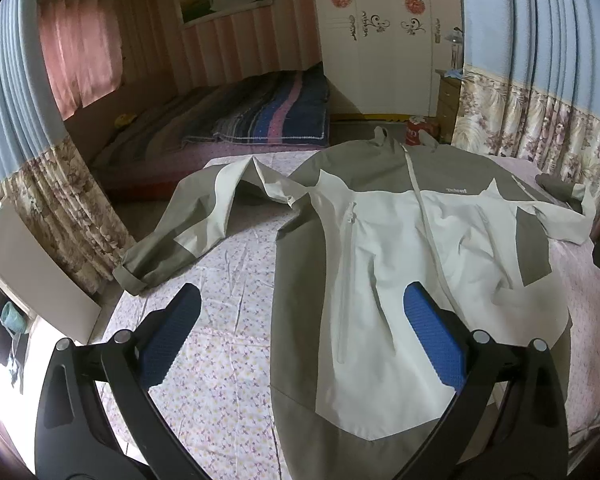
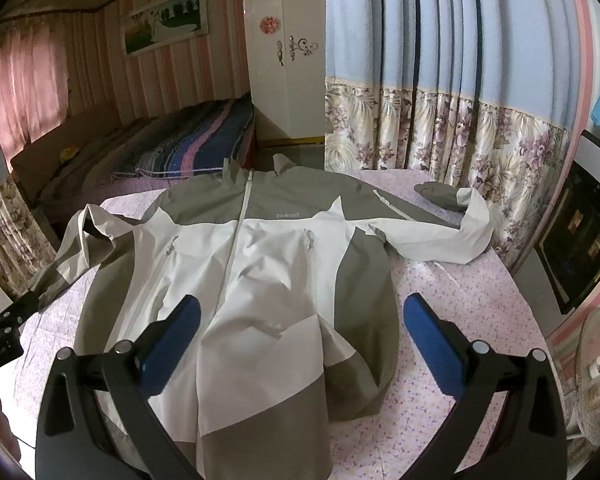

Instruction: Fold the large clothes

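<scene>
A white and olive-grey zip jacket point(image 1: 400, 264) lies face up, spread on a table with a pink floral cloth point(image 1: 220, 344). Its one sleeve point(image 1: 188, 232) stretches left and hangs over the table edge; the other sleeve point(image 2: 440, 232) bends at the far right. My left gripper point(image 1: 300, 304) is open and empty, hovering over the jacket's lower left side. My right gripper point(image 2: 300, 312) is open and empty above the jacket's point(image 2: 260, 288) lower right hem, which is rumpled. The left gripper's body point(image 2: 0, 332) shows at the right wrist view's left edge.
A bed with a striped blanket point(image 1: 260, 116) stands behind the table. A white wardrobe point(image 1: 380, 40) is at the back, floral curtains point(image 2: 440, 132) to the right. A dark appliance point(image 2: 584, 232) and a fan point(image 2: 596, 372) are at the far right.
</scene>
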